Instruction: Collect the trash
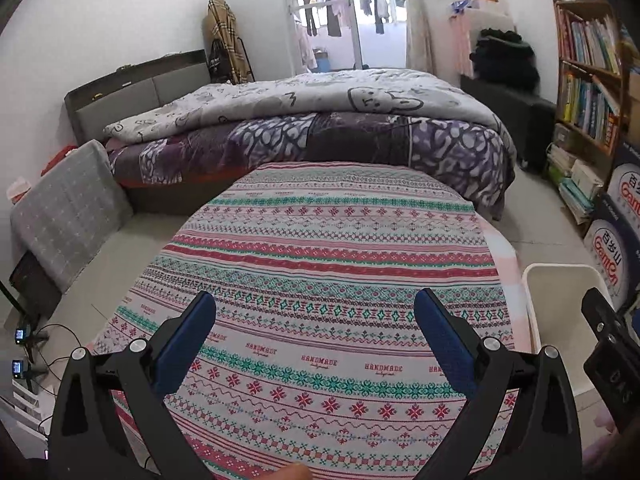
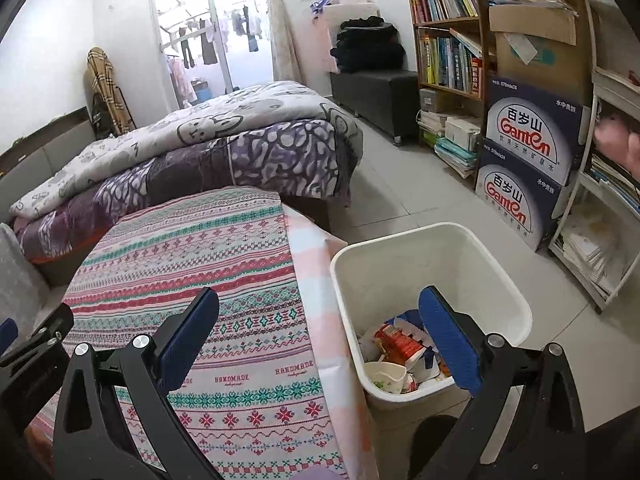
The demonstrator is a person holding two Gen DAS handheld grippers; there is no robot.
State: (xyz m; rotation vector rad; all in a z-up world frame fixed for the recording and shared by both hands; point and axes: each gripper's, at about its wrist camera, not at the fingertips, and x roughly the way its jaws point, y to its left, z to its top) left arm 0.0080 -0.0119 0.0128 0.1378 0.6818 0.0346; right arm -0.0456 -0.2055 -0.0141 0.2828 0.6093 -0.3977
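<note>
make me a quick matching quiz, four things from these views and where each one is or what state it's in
Things:
1. white bin
2. patterned tablecloth
3. left tool
4. Ganten boxes

Places or states:
A. stacked on the floor beside the bookshelf
B. open, holding nothing, above the table
C. on the floor beside the table, with trash inside
D. spread over the table, no trash on it

Pairs: 1-C, 2-D, 3-B, 4-A
</note>
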